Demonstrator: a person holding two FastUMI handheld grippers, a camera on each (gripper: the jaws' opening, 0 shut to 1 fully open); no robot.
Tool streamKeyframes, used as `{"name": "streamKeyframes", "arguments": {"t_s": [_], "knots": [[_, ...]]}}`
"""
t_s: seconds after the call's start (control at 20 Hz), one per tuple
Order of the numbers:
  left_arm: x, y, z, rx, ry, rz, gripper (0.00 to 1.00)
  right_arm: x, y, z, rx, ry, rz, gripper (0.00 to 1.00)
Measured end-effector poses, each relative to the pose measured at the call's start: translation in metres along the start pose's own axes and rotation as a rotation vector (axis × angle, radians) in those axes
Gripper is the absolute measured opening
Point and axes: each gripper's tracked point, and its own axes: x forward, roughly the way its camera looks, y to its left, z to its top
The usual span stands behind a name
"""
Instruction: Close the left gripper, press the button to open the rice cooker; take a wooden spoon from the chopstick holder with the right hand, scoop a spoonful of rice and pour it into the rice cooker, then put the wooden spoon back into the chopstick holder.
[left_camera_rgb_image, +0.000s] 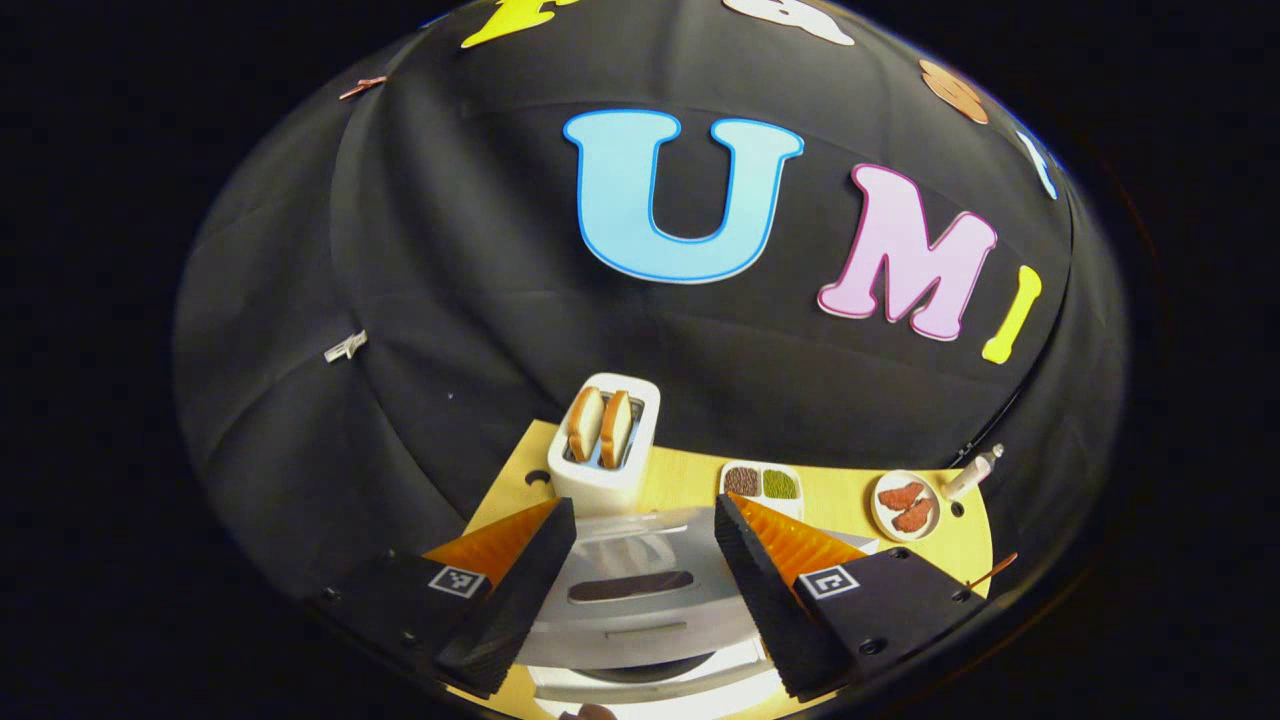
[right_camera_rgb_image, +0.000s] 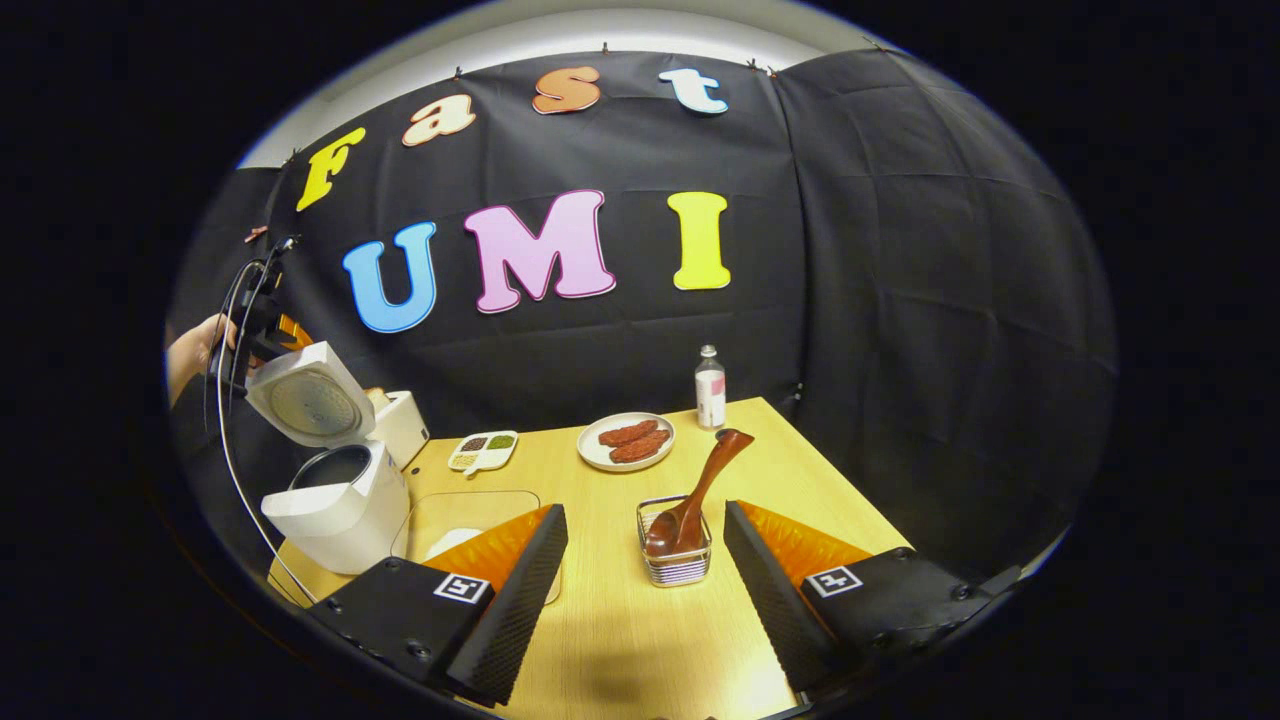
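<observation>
With its lid up, the white rice cooker (right_camera_rgb_image: 340, 500) sits at the desk's (right_camera_rgb_image: 620, 640) left edge. Your brown wooden spoon (right_camera_rgb_image: 700, 495) leans in the wire chopstick holder (right_camera_rgb_image: 677, 560), ahead between the right gripper's (right_camera_rgb_image: 645, 580) spread fingers. Your left gripper (left_camera_rgb_image: 635, 585) hangs over the cooker, spread, holding nothing. Behind it: white toaster (left_camera_rgb_image: 605, 440).

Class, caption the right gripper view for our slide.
Open right gripper faces a wooden spoon in its holder; rice cooker lid up.
</observation>
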Motion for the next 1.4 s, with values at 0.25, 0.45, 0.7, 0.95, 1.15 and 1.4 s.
{"name": "streamKeyframes", "arguments": {"t_s": [0.25, 0.45, 0.7, 0.95, 1.15, 1.4], "knots": [[-0.005, -0.007, -0.074, 0.014, 0.047, 0.022, 0.98, 0.006, 0.005, -0.007, -0.011, 0.019, 0.035, 0.99], [0.000, -0.010, -0.108, 0.022, 0.031, 0.046, 0.99, 0.007, 0.009, -0.012, -0.031, 0.027, 0.063, 0.98], [0.010, -0.011, -0.150, 0.049, 0.036, 0.058, 0.99, 0.006, 0.007, -0.023, -0.051, 0.059, 0.066, 0.99], [0.018, -0.012, -0.175, 0.081, 0.027, 0.076, 1.00, 0.005, 0.001, -0.026, -0.062, 0.069, 0.067, 0.99], [0.016, -0.012, -0.172, 0.082, 0.000, 0.087, 1.00, 0.013, -0.003, -0.025, -0.060, 0.072, 0.088, 0.99], [-0.030, -0.051, -0.152, 0.093, -0.149, 0.098, 0.96, 0.027, 0.000, 0.012, -0.042, -0.010, 0.143, 0.99]]}}
